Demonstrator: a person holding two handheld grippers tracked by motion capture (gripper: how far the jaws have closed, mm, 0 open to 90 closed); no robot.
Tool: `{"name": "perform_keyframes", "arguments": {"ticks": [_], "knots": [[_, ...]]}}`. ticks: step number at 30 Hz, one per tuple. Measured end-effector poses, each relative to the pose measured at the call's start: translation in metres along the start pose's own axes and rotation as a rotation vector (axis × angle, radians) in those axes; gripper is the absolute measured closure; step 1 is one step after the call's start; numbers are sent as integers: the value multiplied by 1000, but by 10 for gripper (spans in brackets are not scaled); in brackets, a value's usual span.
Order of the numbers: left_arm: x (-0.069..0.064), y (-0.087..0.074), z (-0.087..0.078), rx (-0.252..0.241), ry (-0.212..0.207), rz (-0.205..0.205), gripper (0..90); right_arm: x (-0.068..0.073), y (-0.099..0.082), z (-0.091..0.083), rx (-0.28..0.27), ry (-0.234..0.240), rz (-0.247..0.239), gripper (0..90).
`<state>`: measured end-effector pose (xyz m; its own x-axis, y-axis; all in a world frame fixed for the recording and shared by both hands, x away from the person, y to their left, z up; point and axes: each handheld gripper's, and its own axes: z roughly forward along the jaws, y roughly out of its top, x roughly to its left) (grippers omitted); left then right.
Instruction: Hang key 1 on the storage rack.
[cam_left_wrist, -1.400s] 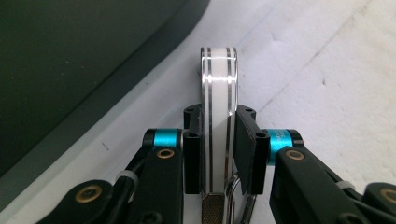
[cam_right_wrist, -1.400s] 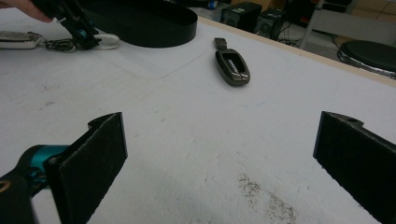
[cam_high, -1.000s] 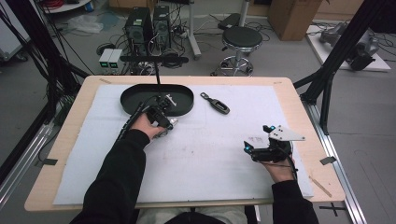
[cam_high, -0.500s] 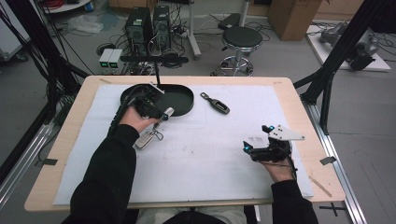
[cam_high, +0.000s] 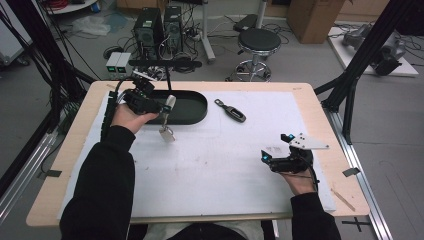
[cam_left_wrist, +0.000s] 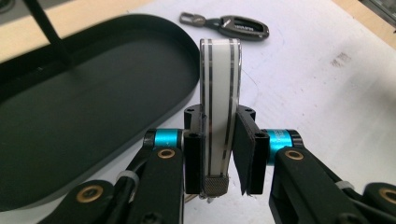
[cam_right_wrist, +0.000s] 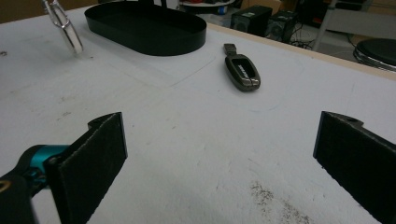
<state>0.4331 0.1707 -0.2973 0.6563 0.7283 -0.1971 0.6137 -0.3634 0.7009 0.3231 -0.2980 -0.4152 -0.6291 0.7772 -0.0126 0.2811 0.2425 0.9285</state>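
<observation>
Two key fobs (cam_high: 168, 106) (cam_high: 230, 110), one tray (cam_high: 196, 114)

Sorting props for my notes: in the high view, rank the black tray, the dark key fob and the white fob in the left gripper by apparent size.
1. black tray, clearly largest.
2 and 3. dark key fob and white fob look alike; the left gripper holds the white one raised nearer the camera, so no ranking.

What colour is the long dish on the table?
The tray is plain black all over, seen best in the left gripper view.
</observation>
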Motion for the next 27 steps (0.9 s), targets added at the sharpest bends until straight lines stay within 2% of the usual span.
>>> {"name": "perform_keyframes", "arguments": {"ticks": [10, 24, 27], "knots": [[1, 10, -16, -53, 20, 9, 749, 1, -1, -1, 4, -4, -4, 18], [17, 28, -28, -106, 49, -4, 749, 1, -1, 0, 11, -5, -14, 18], [22, 32, -30, -138, 46, -22, 749, 2, -1, -1, 10, -5, -11, 18]]}}
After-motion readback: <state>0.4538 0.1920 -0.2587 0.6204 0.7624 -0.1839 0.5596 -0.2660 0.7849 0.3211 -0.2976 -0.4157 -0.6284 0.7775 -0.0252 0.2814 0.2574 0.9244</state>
